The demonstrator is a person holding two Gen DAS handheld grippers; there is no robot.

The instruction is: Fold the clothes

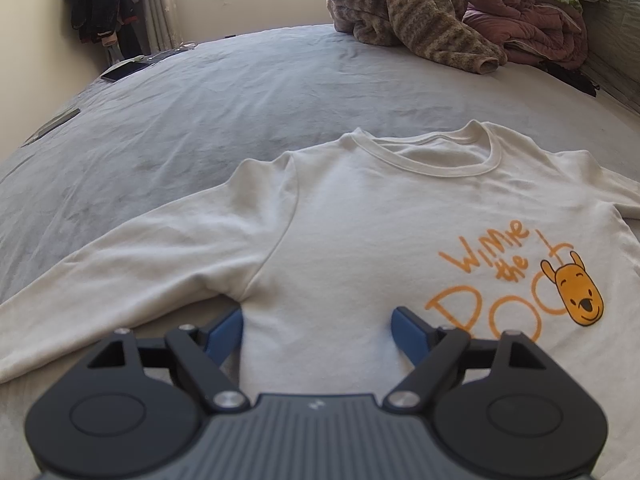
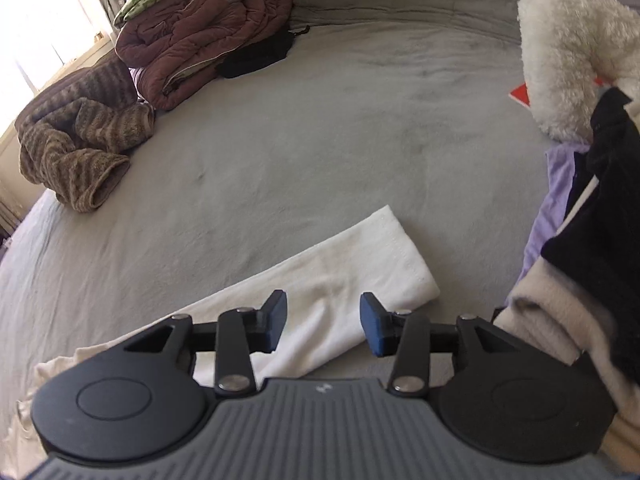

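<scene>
A home bedroom: wide bed w/ soft grey sheet, crumpled maroon quilted duvet & brown striped fleece blanket piled at its far end. Sunlit window w/ pale curtain, dark clothes hanging in the corner.

White long-sleeved shirt flat, face-up on grey bed

shirt: hem hidden behind left gripper, right cuff cut by frame edge | clothes pile at bed's right edge: cropped, items indistinct
</scene>
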